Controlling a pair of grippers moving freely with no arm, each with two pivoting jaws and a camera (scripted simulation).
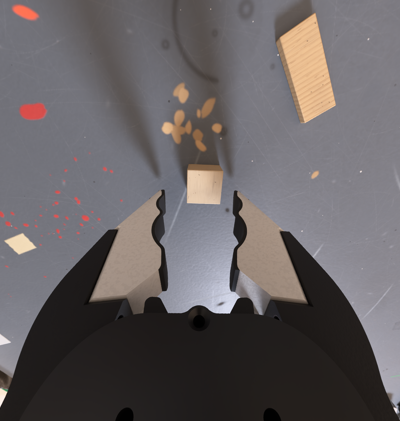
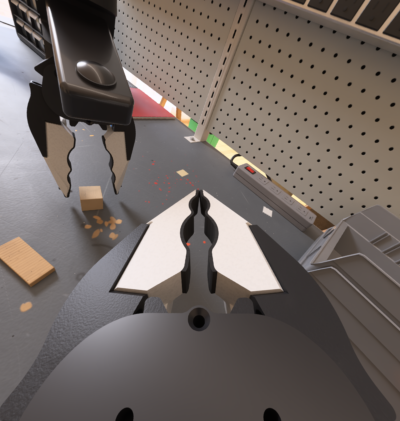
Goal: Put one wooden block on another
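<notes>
A small wooden cube (image 1: pixel 204 184) sits on the grey bench top, just beyond my left gripper's fingertips. My left gripper (image 1: pixel 198 192) is open and empty, a little above the cube and in line with it. A flat wooden plank (image 1: pixel 306 68) lies on the bench farther off to the right. In the right wrist view the left gripper (image 2: pixel 91 193) hangs open over the cube (image 2: pixel 91 197), fingers either side and apart from it, and the plank (image 2: pixel 23 260) lies at the left. My right gripper (image 2: pixel 199 191) is shut and empty, away from both blocks.
A pegboard wall (image 2: pixel 308 91) runs along the bench's back edge with a grey power strip (image 2: pixel 274 193) at its foot. A grey plastic bin (image 2: pixel 365 262) stands close at my right. A red mat (image 2: pixel 149 107) and a dark drawer unit (image 2: pixel 28 25) lie beyond. Paint spots mark the bench.
</notes>
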